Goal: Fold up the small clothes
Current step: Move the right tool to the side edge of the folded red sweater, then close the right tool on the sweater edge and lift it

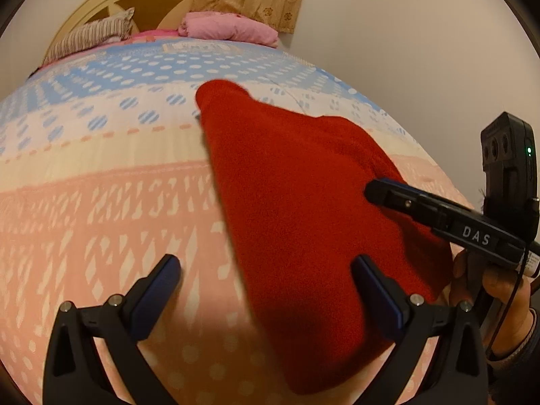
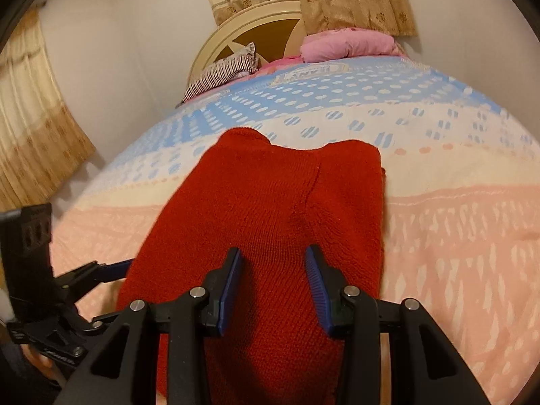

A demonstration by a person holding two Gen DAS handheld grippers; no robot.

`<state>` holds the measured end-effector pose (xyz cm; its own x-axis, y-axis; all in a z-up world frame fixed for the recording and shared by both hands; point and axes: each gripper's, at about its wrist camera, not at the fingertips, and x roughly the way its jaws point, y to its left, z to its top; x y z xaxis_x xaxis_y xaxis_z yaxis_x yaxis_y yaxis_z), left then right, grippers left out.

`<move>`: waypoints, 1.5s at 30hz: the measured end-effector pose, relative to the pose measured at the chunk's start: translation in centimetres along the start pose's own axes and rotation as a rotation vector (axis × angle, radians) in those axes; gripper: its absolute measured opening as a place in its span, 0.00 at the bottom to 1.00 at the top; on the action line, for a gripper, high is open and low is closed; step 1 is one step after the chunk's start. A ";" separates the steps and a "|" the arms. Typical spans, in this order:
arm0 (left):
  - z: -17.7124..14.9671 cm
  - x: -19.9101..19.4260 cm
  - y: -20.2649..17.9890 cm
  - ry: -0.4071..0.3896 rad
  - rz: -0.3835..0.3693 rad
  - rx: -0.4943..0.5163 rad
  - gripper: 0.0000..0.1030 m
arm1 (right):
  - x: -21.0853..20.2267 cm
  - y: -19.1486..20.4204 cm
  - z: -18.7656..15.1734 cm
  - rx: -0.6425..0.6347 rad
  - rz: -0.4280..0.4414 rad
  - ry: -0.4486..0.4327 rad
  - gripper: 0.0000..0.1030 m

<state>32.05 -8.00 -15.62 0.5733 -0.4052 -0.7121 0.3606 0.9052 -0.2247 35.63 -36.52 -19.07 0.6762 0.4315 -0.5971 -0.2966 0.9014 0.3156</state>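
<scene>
A red knitted garment (image 1: 297, 209) lies folded lengthwise on the patterned bedspread (image 1: 101, 202); it also shows in the right wrist view (image 2: 270, 209). My left gripper (image 1: 266, 266) is open over the garment's near left edge, its right finger above the red cloth, its left finger above the bedspread. My right gripper (image 2: 273, 263) is open just above the garment's near middle, holding nothing. The right gripper's fingers (image 1: 388, 192) show in the left wrist view at the garment's right side. The left gripper (image 2: 111, 270) shows at the garment's left edge in the right wrist view.
At the head of the bed lie a pink pillow (image 2: 347, 47) and a striped pillow (image 2: 222, 71) against a cream headboard (image 2: 243, 20). A wall and curtains (image 2: 30, 135) stand to the left of the bed.
</scene>
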 end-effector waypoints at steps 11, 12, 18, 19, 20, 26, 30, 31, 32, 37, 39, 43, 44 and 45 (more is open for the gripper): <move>0.1 1.4 1.5 0.006 -0.070 -0.064 1.00 | -4.3 -1.2 1.2 0.043 -0.011 -0.143 0.73; 0.1 1.4 1.4 0.006 -0.067 -0.062 1.00 | -4.5 -1.8 1.7 0.059 -0.020 -0.148 0.73; 0.0 1.3 1.6 0.007 -0.079 -0.073 1.00 | -1.7 -5.2 4.0 0.143 -0.015 -0.037 0.73; 0.1 1.4 1.6 0.007 -0.079 -0.074 1.00 | -1.1 -5.7 4.2 0.156 -0.001 -0.016 0.73; 0.1 1.4 1.6 0.008 -0.078 -0.074 1.00 | -0.4 -6.3 4.4 0.172 0.010 0.008 0.73; 0.2 1.5 1.6 0.012 -0.069 -0.066 1.00 | 2.9 -9.4 4.8 0.288 0.072 0.080 0.73; 0.2 1.5 1.5 0.011 -0.071 -0.067 1.00 | 3.7 -10.1 4.9 0.312 0.083 0.080 0.70; 0.2 1.5 1.6 0.011 -0.073 -0.068 1.00 | 3.8 -10.1 5.0 0.309 0.090 0.085 0.67; 0.2 1.5 1.6 0.012 -0.074 -0.068 1.00 | 4.0 -10.1 5.1 0.306 0.096 0.090 0.66; 0.2 1.5 1.6 0.012 -0.074 -0.068 1.00 | 5.6 -9.6 5.8 0.288 0.118 0.110 0.59; 0.2 1.5 1.6 0.012 -0.074 -0.069 1.00 | 6.1 -9.0 6.0 0.264 0.117 0.118 0.56; 0.2 1.5 1.5 0.011 -0.075 -0.069 1.00 | 6.6 -8.3 5.9 0.231 0.129 0.135 0.43; 0.2 1.5 1.5 0.011 -0.075 -0.068 1.00 | 6.6 -8.4 5.9 0.235 0.138 0.136 0.40; 0.2 1.5 1.5 0.011 -0.075 -0.067 1.00 | 6.7 -8.6 5.8 0.244 0.153 0.137 0.37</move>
<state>33.62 -7.34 -16.90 0.5384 -0.4713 -0.6986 0.3523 0.8789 -0.3215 46.63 -41.61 -21.57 0.5340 0.5772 -0.6178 -0.2057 0.7975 0.5672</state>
